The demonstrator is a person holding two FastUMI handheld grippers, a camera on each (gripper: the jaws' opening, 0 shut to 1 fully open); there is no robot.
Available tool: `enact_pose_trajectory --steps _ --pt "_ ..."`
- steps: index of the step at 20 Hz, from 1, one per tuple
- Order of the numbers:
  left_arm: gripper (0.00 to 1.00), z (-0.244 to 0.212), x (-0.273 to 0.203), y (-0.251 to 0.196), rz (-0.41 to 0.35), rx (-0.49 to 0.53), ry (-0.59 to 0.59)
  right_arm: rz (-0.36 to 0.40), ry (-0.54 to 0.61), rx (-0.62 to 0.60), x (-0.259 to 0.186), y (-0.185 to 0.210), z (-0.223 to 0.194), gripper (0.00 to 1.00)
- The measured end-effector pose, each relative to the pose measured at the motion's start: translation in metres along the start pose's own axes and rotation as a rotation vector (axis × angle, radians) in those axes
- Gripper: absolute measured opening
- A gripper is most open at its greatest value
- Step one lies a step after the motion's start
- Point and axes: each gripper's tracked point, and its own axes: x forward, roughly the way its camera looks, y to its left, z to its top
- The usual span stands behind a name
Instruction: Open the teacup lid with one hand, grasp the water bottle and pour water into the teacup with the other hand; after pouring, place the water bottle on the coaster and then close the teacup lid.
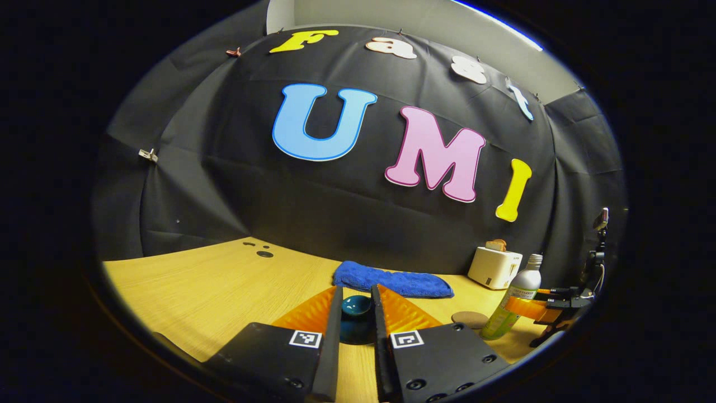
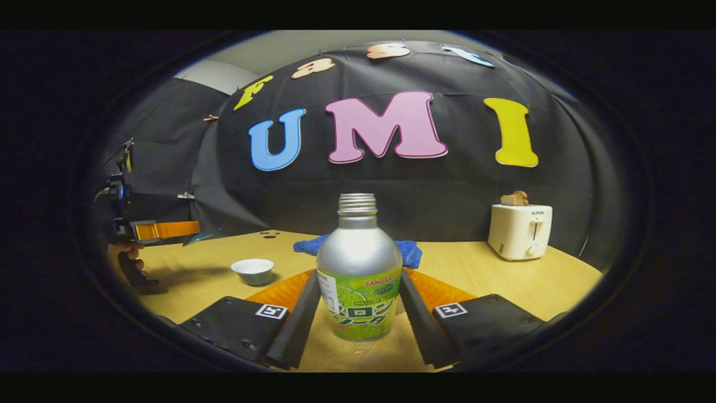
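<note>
Towel (image 2: 411, 252) lies behind water bottle (image 2: 359, 274); toaster (image 2: 520, 230) right, teacup (image 2: 253, 270) left.

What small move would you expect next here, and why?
Probably the right hand-held gripper lifts the silver green-labelled water bottle toward the small white teacup: its fingers grip the uncapped bottle, and the left hand-held gripper holds the dark teal lid clear of the open cup.

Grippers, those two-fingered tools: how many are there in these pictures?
2. The left gripper holds a dark lid above the table. The right gripper straddles the water bottle, right of the teacup.
</note>
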Motion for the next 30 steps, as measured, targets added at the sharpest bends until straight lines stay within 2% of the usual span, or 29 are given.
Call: enact_pose_trajectory --steps 3,6,7,8,13,22,30 --pt "0.30 0.002 -0.001 0.006 -0.002 -0.009 0.002 -0.013 0.056 -0.172 0.014 0.005 0.009 0.77" --pt "0.30 0.004 -0.002 0.015 0.006 -0.008 0.002 -0.016 0.066 -0.482 0.033 0.018 0.031 0.77" --pt "0.30 0.004 -0.003 0.019 0.010 -0.011 0.004 -0.013 0.077 -0.574 0.037 0.024 0.033 0.82" --pt "0.30 0.003 -0.002 0.021 0.012 -0.015 0.006 -0.005 0.085 -0.667 0.043 0.030 0.036 0.77" --pt "0.31 -0.005 -0.003 0.028 -0.006 -0.011 0.049 0.059 0.113 -1.002 0.072 0.062 0.024 0.77" --pt "0.30 -0.005 -0.005 0.038 -0.005 -0.036 0.054 0.080 0.097 -1.406 0.091 0.077 0.002 0.77" --pt "0.30 -0.004 -0.008 0.043 0.004 -0.047 0.057 0.090 0.031 -1.669 0.097 0.094 0.000 0.77"
